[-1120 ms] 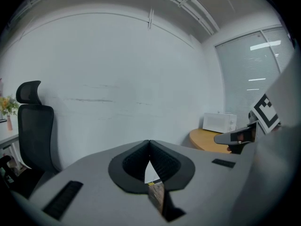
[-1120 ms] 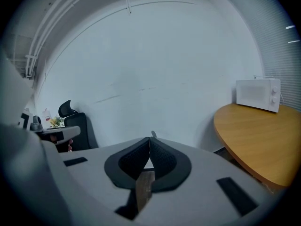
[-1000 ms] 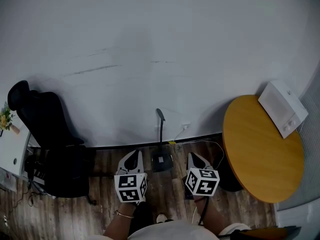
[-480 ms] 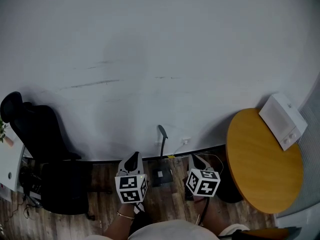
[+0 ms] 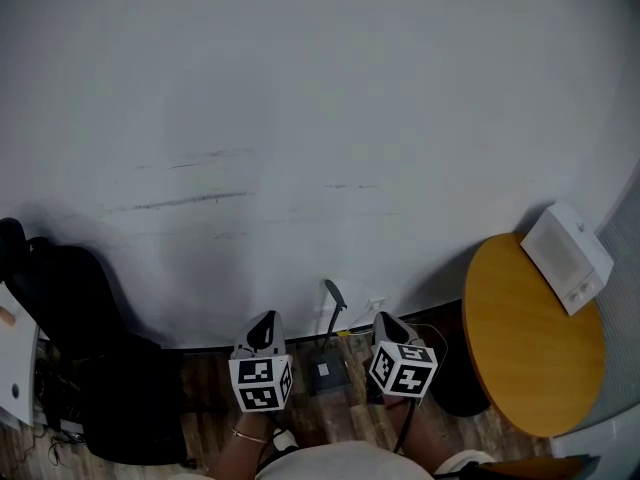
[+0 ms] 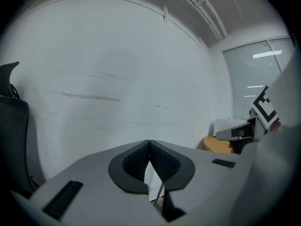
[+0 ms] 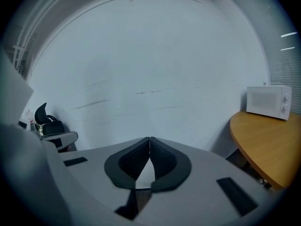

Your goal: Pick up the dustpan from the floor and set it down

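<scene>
The dustpan [image 5: 326, 372] is dark grey and stands on the wooden floor against the white wall, its long handle [image 5: 334, 306] rising upright. In the head view it lies between my two grippers, a little ahead of them. My left gripper [image 5: 265, 322] is to its left, shut and empty. To its right, my right gripper [image 5: 386, 321] is also shut with nothing held. In the left gripper view the jaws [image 6: 149, 143] meet at their tips, and a thin strip of the handle [image 6: 160, 195] shows below them. The right gripper view shows its jaws [image 7: 149, 140] pressed together, pointing at the wall.
A round wooden table [image 5: 520, 358] with a white microwave [image 5: 566, 258] stands at the right. At the left is a black office chair [image 5: 70, 308] beside a white desk corner [image 5: 15, 358]. A cable [image 5: 420, 320] runs along the dark skirting.
Both grippers and the head have moved forward toward the wall. The dustpan now sits level with the grippers, and the chair has slid toward the left edge.
</scene>
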A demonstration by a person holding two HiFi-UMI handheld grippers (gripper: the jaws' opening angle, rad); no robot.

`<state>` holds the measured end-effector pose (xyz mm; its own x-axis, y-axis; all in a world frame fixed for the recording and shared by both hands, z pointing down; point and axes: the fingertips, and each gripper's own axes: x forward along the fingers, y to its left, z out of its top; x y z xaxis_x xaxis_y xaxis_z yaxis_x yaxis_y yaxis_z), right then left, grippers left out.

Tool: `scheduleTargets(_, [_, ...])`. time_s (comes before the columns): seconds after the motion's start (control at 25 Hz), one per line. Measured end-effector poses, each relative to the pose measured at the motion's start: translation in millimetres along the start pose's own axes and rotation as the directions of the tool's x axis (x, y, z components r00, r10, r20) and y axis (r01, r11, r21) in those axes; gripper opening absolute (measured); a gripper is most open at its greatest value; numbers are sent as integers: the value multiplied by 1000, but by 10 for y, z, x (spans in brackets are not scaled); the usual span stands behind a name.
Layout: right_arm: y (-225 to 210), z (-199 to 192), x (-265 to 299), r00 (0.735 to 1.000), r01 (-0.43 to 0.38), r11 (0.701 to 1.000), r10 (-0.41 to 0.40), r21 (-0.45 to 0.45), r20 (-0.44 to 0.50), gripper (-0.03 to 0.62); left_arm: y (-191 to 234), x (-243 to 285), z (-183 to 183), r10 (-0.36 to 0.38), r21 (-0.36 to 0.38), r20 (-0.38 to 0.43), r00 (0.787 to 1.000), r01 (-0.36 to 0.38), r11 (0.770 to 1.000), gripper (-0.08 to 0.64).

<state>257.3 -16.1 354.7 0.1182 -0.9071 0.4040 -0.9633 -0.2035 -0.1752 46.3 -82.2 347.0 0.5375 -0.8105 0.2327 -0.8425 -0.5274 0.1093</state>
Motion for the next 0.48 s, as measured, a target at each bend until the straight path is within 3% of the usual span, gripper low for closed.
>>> scheduleTargets(0.48, [109, 27, 491, 999, 7, 1000, -7, -5, -32, 32, 258, 413, -114, -8, 1, -45, 999, 8, 1000, 18])
